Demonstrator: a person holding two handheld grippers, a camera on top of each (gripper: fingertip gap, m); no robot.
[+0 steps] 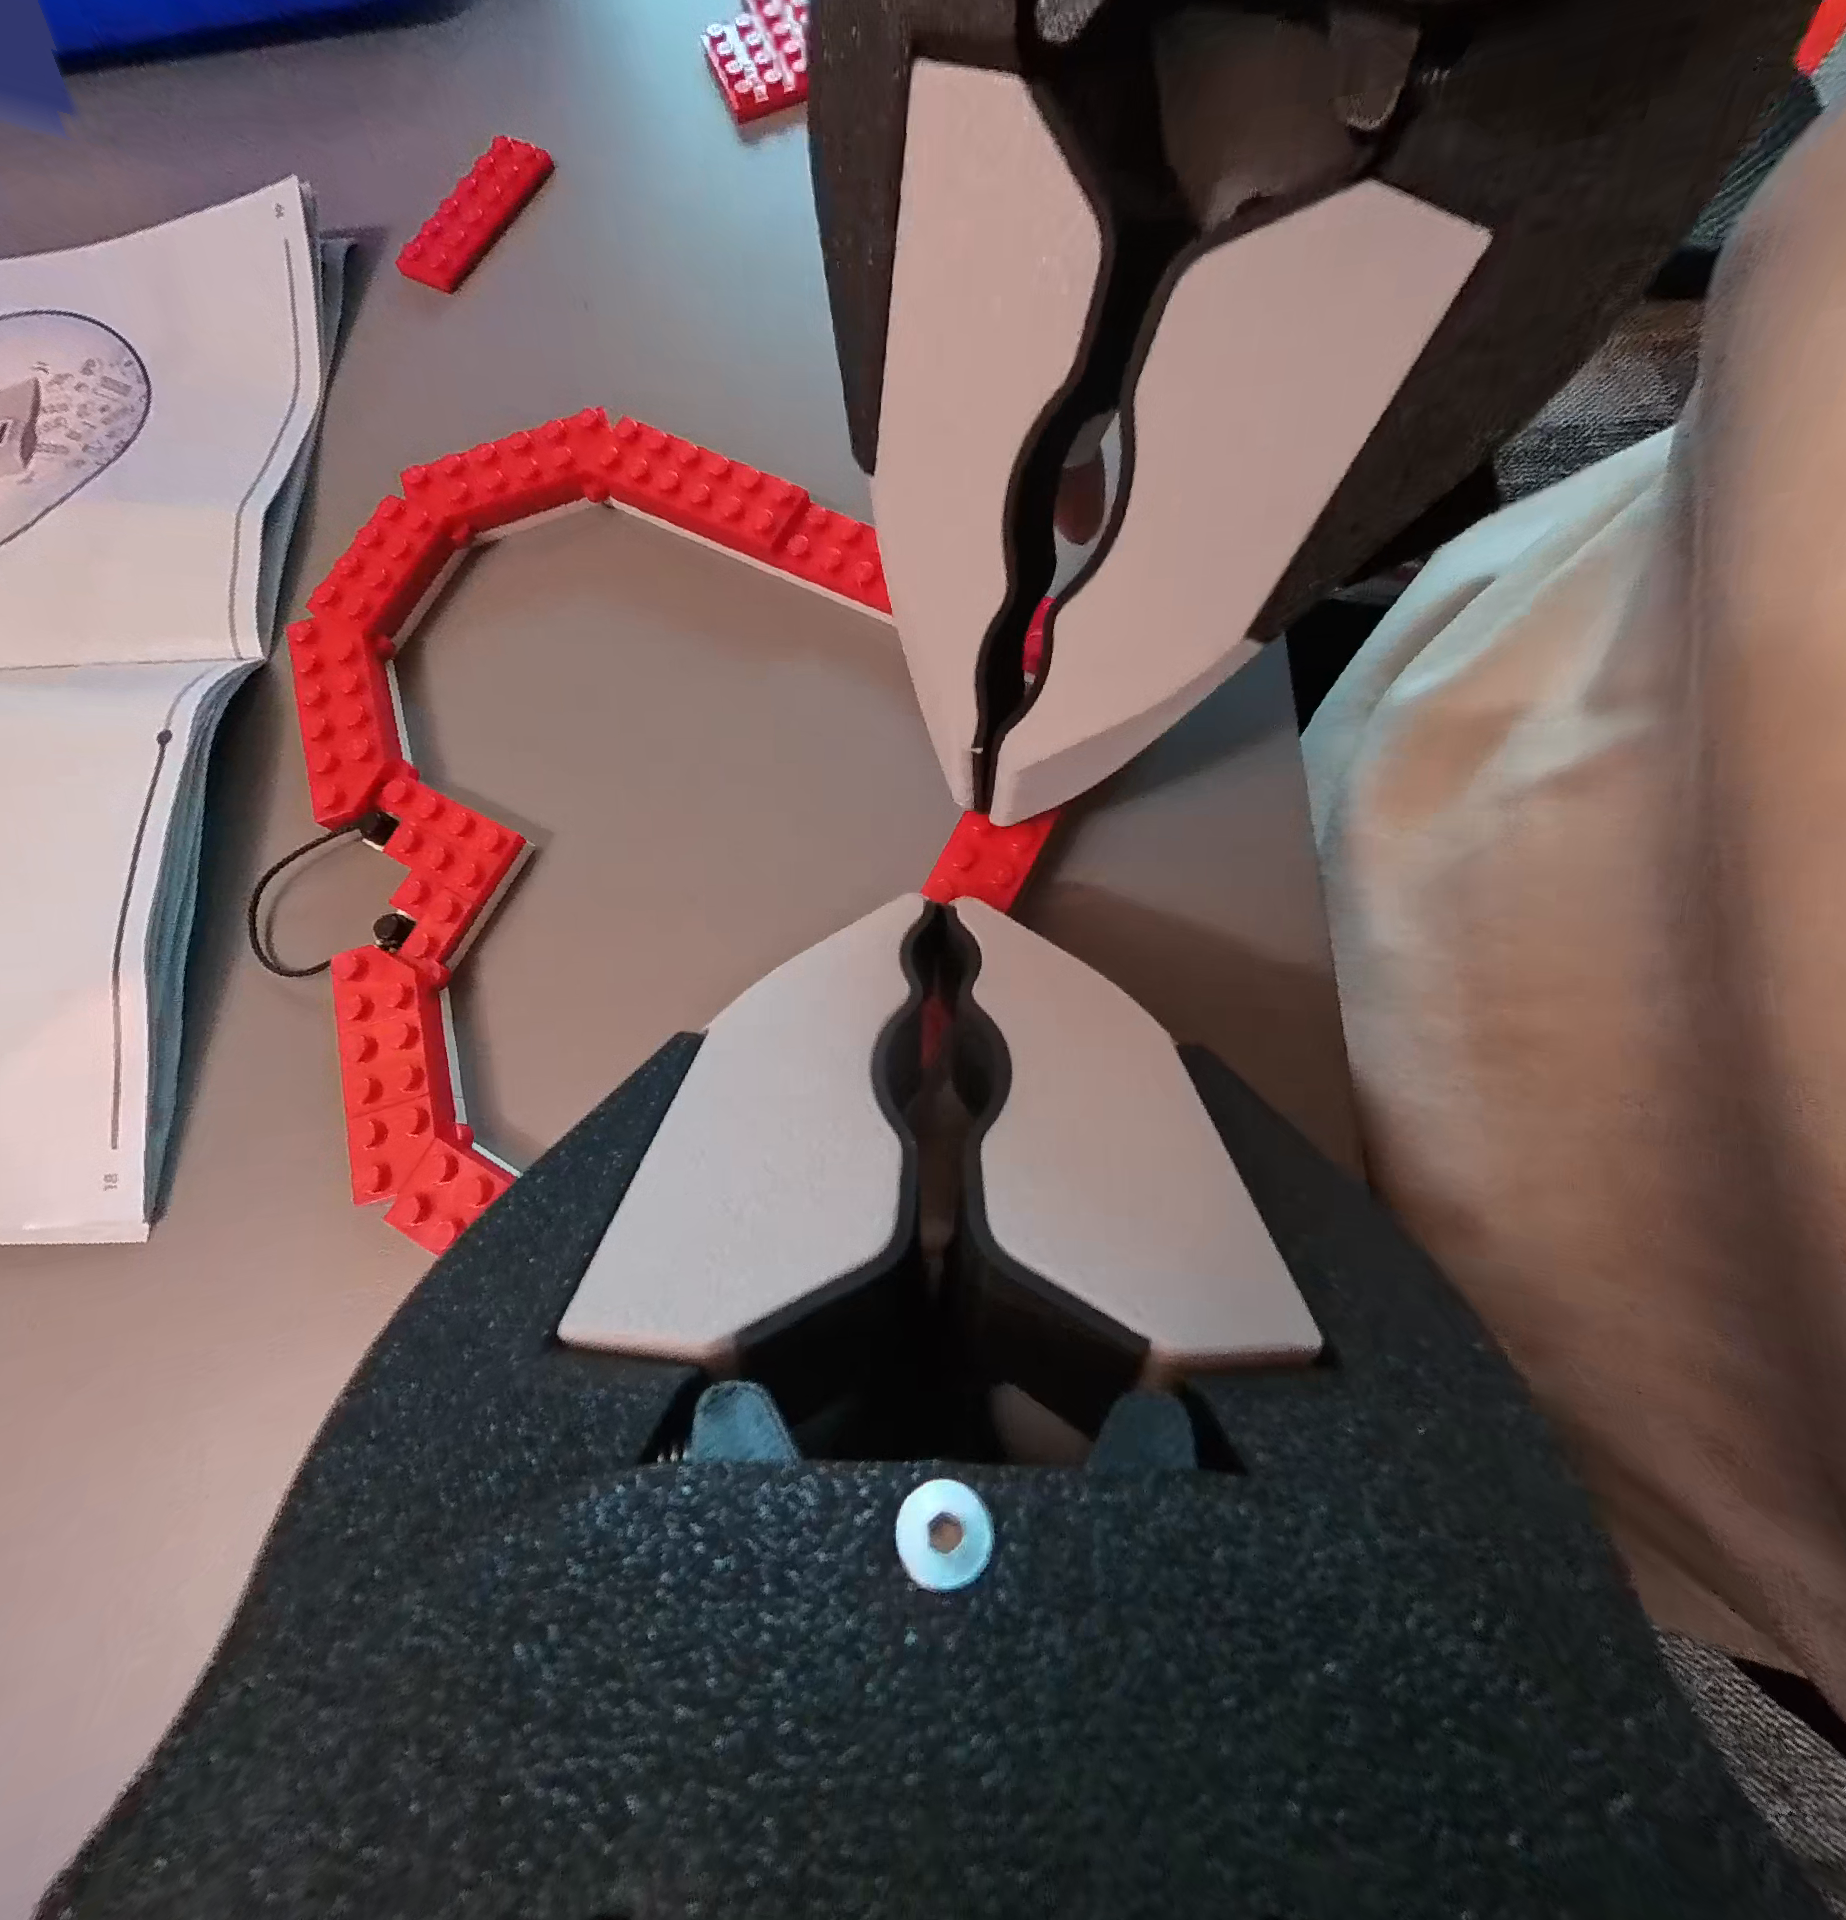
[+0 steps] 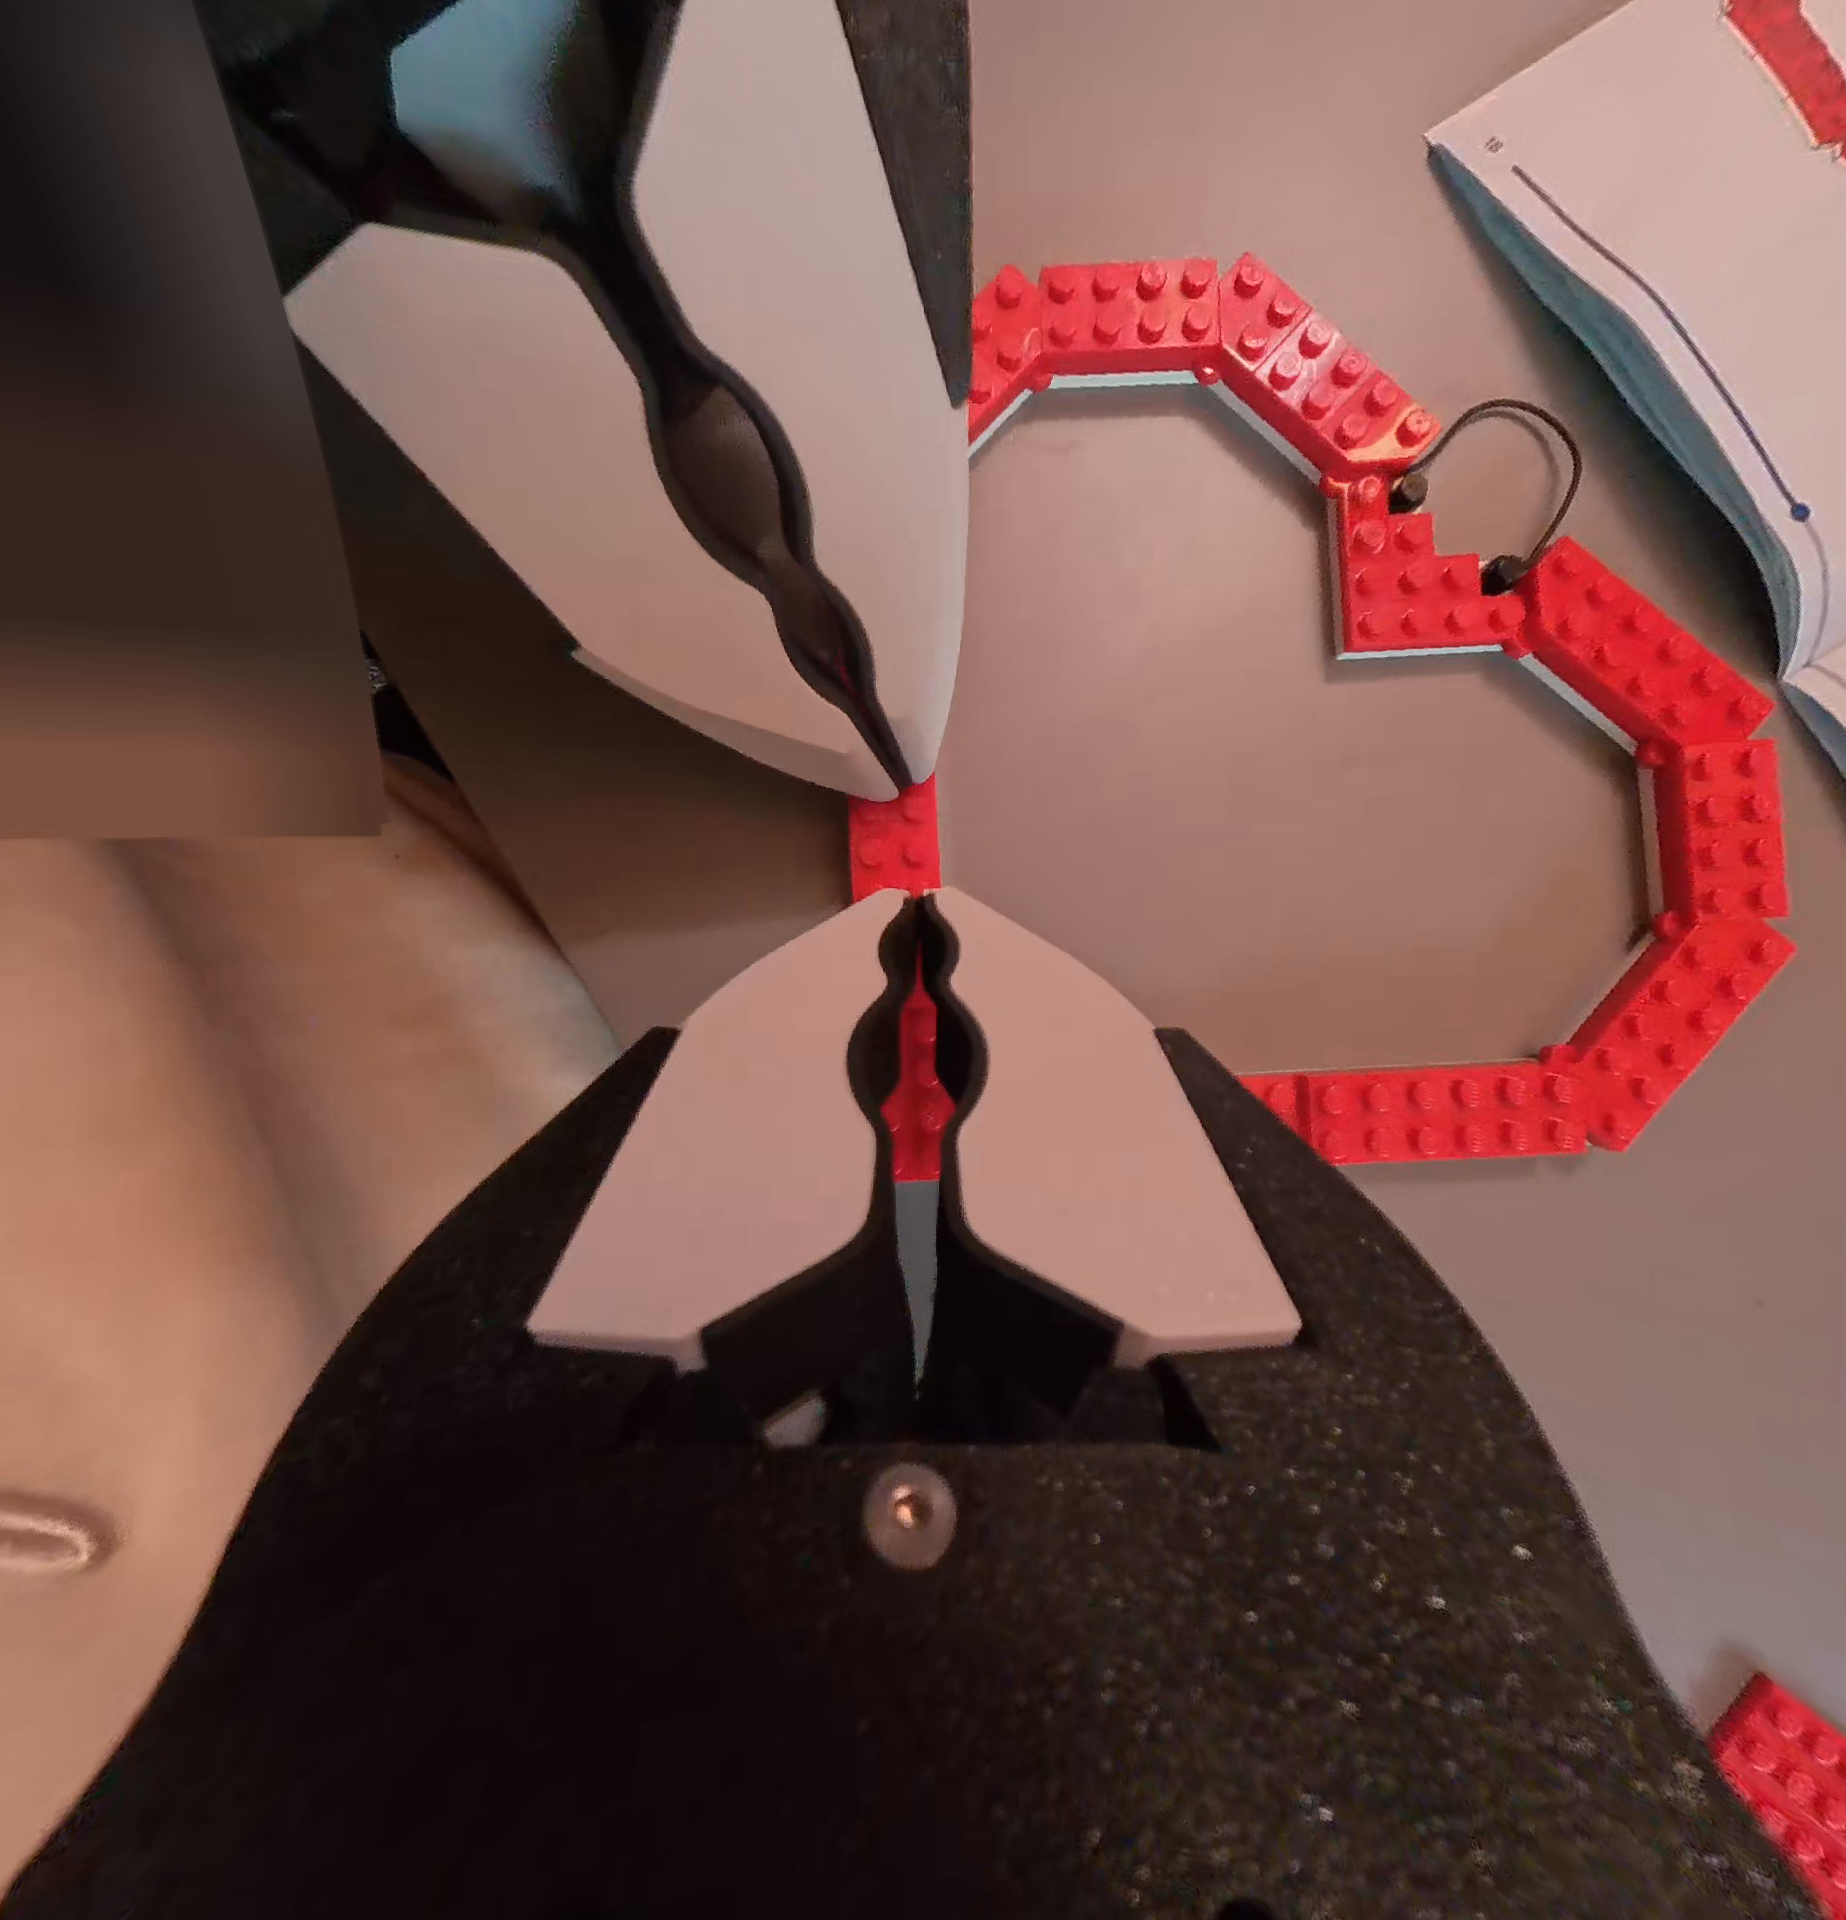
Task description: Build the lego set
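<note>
Both tools, left (image 1: 940, 906) and right (image 2: 924, 902), are pressed together tip to tip on the point of the red heart frame (image 2: 1521, 1117) lying on the bench (image 1: 690, 727), each pinching one side, probably to seat that last joint.

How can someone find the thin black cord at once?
Start at the red heart-shaped brick frame on the grey table. Go to its notch beside the open instruction booklet. The black cord loops there, the only non-red part.
</note>
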